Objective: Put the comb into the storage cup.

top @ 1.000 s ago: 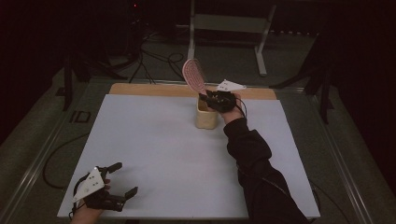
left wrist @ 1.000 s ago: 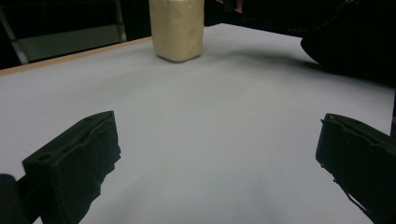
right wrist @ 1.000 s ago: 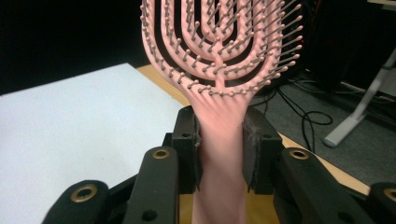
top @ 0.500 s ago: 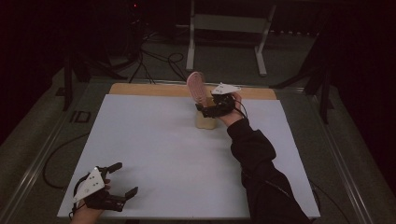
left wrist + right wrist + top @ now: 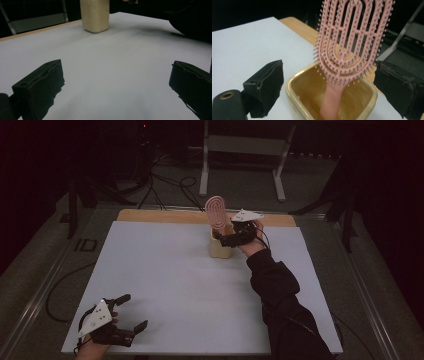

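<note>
A pink oval hairbrush (image 5: 216, 212) stands handle-down in a cream square cup (image 5: 220, 247) at the far middle of the white mat. My right gripper (image 5: 223, 239) is beside the cup at its right. Its jaws have just been opening and now stand wide. In the right gripper view the brush (image 5: 352, 42) rises from the cup (image 5: 295, 86) between the jaws of the right gripper (image 5: 332, 87), and the pads are clear of it. My left gripper (image 5: 132, 312) rests at the near left corner, open and empty. The left gripper (image 5: 117, 85) looks across the mat at the cup (image 5: 95, 15).
A white mat (image 5: 165, 280) covers the table, with a wooden strip (image 5: 160, 215) along its far edge. Beyond the table stand a metal frame (image 5: 240, 150) and cables on a dark floor. A dark sleeve (image 5: 280, 300) crosses the mat's right side.
The right gripper's jaws have opened and let go of the brush, which now stands more upright in the cup. The left gripper has not moved.
</note>
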The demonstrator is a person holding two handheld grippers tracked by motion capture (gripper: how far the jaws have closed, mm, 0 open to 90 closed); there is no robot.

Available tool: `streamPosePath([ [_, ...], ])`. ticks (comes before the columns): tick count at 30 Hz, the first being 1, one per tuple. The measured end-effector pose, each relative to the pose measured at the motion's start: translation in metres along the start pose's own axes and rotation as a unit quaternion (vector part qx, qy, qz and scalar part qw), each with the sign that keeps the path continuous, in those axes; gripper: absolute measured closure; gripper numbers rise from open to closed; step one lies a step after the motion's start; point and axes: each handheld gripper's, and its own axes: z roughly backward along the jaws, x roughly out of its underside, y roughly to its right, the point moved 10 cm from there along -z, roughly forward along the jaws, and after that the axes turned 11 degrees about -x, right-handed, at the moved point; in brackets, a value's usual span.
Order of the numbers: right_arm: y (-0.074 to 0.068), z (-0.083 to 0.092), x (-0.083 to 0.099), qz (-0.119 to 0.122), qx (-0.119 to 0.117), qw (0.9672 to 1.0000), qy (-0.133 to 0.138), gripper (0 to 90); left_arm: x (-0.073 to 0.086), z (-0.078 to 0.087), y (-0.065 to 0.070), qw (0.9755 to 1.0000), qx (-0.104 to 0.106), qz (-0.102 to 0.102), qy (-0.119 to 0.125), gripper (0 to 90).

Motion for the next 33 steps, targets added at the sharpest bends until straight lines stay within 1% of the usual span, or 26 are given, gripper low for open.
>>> streamPosePath([
  [1, 0.000, 0.000, 0.000, 0.001, -0.001, 1.0000, -0.001, 8.8, 0.000, 0.000, 0.000, 1.0000, -0.001, 0.001, -0.001, 0.0],
  [4, -0.001, 0.001, 0.000, -0.008, -0.006, 0.9999, 0.002, 8.8, 0.000, -0.001, 0.000, 1.0000, 0.000, 0.000, -0.001, 0.0],
  [6, -0.001, 0.000, 0.000, -0.009, -0.006, 0.9999, 0.000, 8.8, 0.000, -0.001, 0.000, 1.0000, 0.000, 0.002, -0.001, 0.0],
  [7, -0.004, -0.001, 0.001, -0.011, -0.012, 0.9999, -0.003, 8.8, 0.000, -0.001, 0.000, 1.0000, 0.000, 0.001, -0.002, 0.0],
  [9, -0.006, -0.002, 0.000, -0.012, -0.019, 0.9997, 0.001, 8.8, 0.000, -0.001, 0.000, 1.0000, 0.000, 0.000, 0.001, 0.0],
  [12, -0.007, -0.001, 0.000, -0.013, -0.016, 0.9998, -0.001, 8.8, 0.000, -0.002, 0.000, 1.0000, 0.002, 0.000, -0.001, 0.0],
  [13, -0.006, -0.001, 0.000, -0.015, -0.016, 0.9998, -0.003, 8.8, 0.000, -0.002, 0.000, 1.0000, 0.002, -0.001, -0.002, 0.0],
  [14, -0.007, 0.000, -0.001, -0.024, -0.016, 0.9996, -0.001, 8.8, 0.000, -0.002, 0.000, 1.0000, 0.002, -0.001, -0.002, 0.0],
  [16, -0.006, 0.001, -0.001, -0.022, -0.013, 0.9997, -0.005, 8.8, 0.000, -0.001, 0.000, 1.0000, 0.002, 0.000, 0.001, 0.0],
  [17, -0.005, 0.002, -0.001, -0.021, -0.012, 0.9997, -0.008, 8.8, 0.000, -0.001, 0.000, 1.0000, 0.002, 0.001, 0.000, 0.0],
  [18, -0.005, 0.003, -0.001, -0.022, -0.010, 0.9997, -0.007, 8.8, 0.001, -0.001, 0.000, 1.0000, 0.001, 0.001, -0.002, 0.0],
  [19, -0.006, 0.004, -0.002, -0.027, -0.013, 0.9995, -0.007, 8.8, 0.001, -0.001, 0.000, 1.0000, 0.000, 0.001, -0.003, 0.0],
  [23, -0.007, 0.008, -0.001, -0.020, -0.013, 0.9996, -0.014, 8.8, 0.001, -0.001, 0.000, 1.0000, 0.000, 0.001, -0.002, 0.0],
  [25, -0.008, 0.011, -0.001, -0.022, -0.017, 0.9995, -0.013, 8.8, 0.002, 0.000, 0.000, 1.0000, -0.001, 0.000, -0.004, 0.0],
  [27, -0.010, 0.014, 0.000, -0.023, -0.021, 0.9994, -0.015, 8.6, 0.000, 0.000, 0.000, 1.0000, -0.001, 0.004, 0.000, 0.0],
  [29, -0.011, 0.017, 0.001, -0.021, -0.022, 0.9994, -0.019, 8.6, 0.001, 0.000, -0.001, 1.0000, -0.001, 0.003, -0.002, 0.0],
  [33, -0.014, 0.023, 0.004, -0.027, -0.025, 0.9992, -0.019, 8.5, 0.000, 0.000, 0.000, 1.0000, -0.001, 0.003, -0.001, 0.0],
])
